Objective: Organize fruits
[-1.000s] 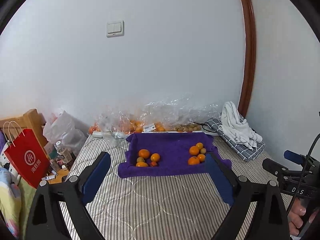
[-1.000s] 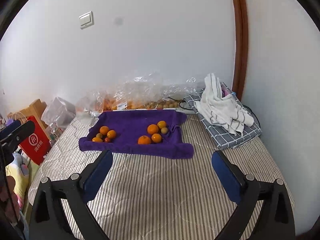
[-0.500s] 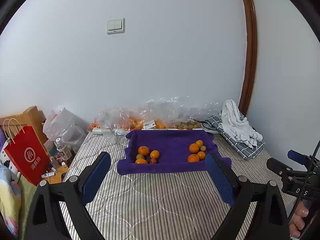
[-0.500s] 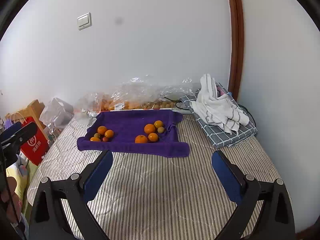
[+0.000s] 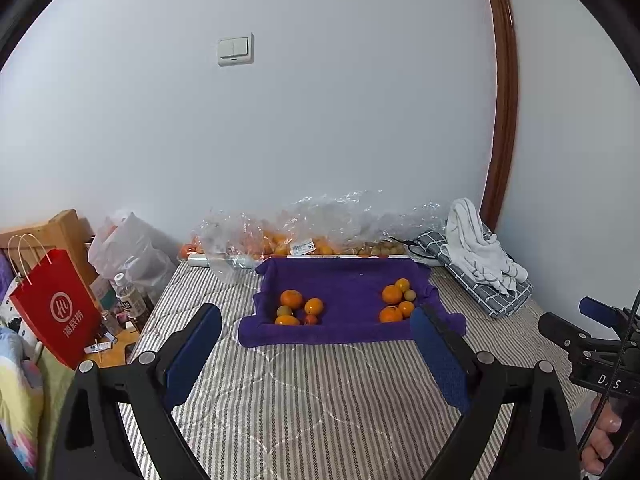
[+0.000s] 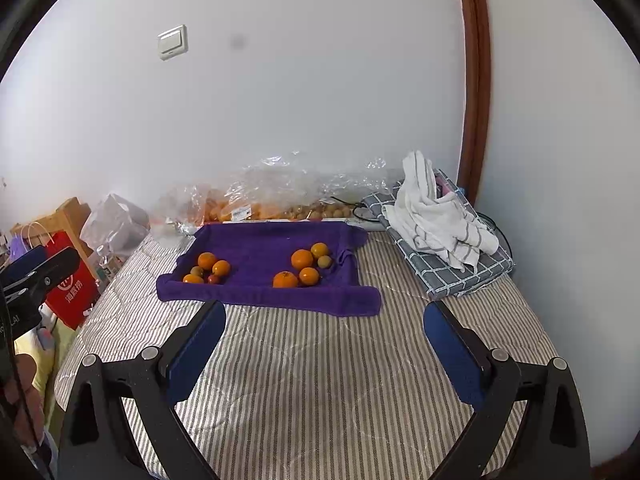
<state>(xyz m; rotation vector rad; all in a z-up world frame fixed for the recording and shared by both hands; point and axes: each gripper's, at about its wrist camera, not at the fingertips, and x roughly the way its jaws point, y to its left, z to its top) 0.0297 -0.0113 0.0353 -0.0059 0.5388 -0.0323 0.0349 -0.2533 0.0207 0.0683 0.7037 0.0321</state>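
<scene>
- Purple towel [image 5: 348,292] lies spread on a grey-and-white striped mattress [image 5: 304,392], towards its far end, with its edges turned up like a shallow tray.
- Two small clusters of fruits rest on the towel, well apart from each other.
- The left cluster [image 5: 298,308] holds three orange citrus fruits, one small greenish-brown fruit and one tiny red one, all close together.
- The right cluster [image 5: 396,300] holds four orange citrus fruits and one small greenish-brown fruit, touching or nearly touching.
- The left gripper [image 5: 316,344] hovers over the near part of the mattress, its blue-padded fingers spread wide with nothing between them, well short of the towel.
- The right gripper [image 6: 324,344] hovers likewise, fingers spread wide and holding nothing, with the towel's near edge just beyond its fingertips.
- Clear plastic bags [image 5: 316,228] of more orange and brownish fruit lie along the white wall behind the towel.
- A white striped cloth [image 6: 436,216] is heaped on a folded grey checked cloth [image 6: 460,276] at the far right of the mattress.
- A red paper bag [image 5: 56,312] with white handles stands off the mattress at the left, beside a plastic bottle [image 5: 128,296].
- A white light switch [image 5: 235,49] sits on the wall above.
</scene>
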